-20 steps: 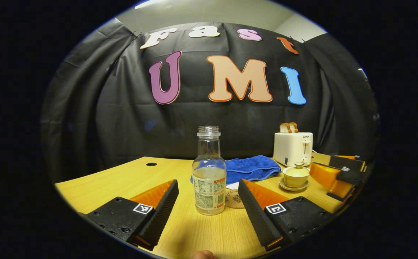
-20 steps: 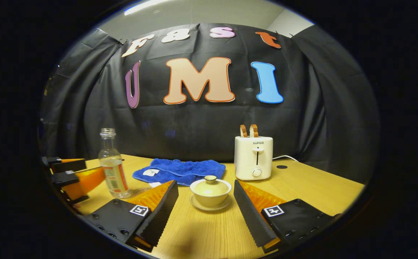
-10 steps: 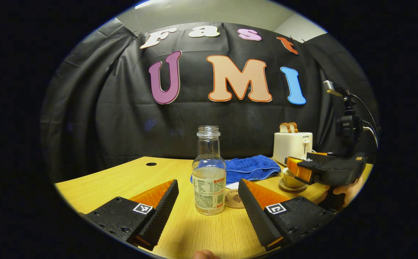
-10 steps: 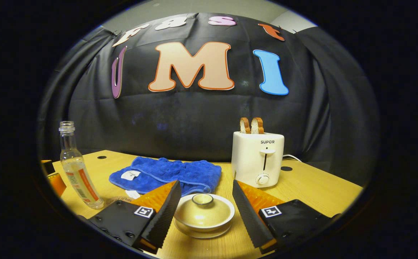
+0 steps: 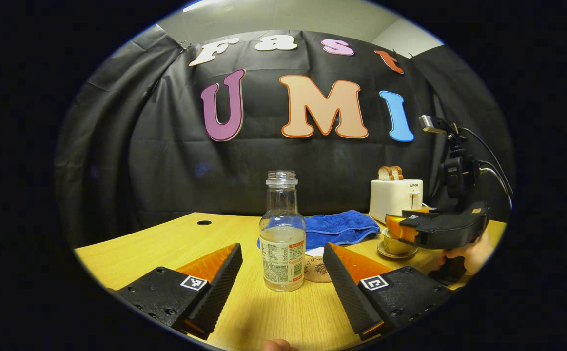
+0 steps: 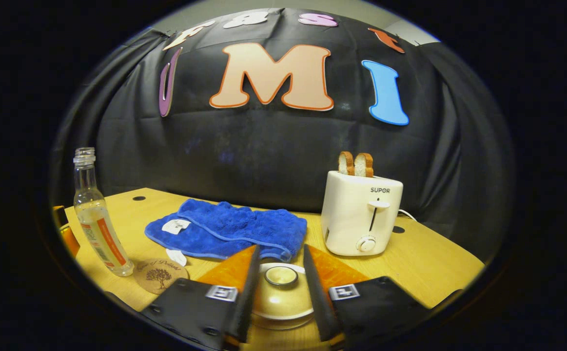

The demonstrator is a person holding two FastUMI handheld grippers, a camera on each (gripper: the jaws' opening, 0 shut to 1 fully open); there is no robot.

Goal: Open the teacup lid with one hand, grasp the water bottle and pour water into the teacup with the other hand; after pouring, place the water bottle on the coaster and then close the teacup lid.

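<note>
An uncapped clear water bottle [image 5: 283, 234], part full, stands on the wooden table straight ahead of my left gripper [image 5: 282, 248], which is open with the bottle a little beyond its fingertips. A round coaster [image 5: 317, 270] lies just behind the bottle. The lidded cream teacup [image 5: 394, 242] sits on its saucer to the right, under my right gripper [image 5: 398, 226]. In the right gripper view, my right gripper [image 6: 280, 251] has its fingers narrowed on either side of the lid's knob [image 6: 281, 276], with thin gaps still showing. The bottle [image 6: 99, 219] and coaster [image 6: 160, 275] lie off to its left.
A blue towel [image 6: 229, 229] lies behind the teacup. A white toaster [image 6: 363, 214] with two bread slices stands at the back right. A hand [image 5: 468, 251] holds the right gripper. The table [image 6: 434, 263] has open wood at the right and front.
My right gripper moved forward over the teacup, dipped down, and its fingers narrowed around the lid knob. The left gripper and the bottle stayed put.
</note>
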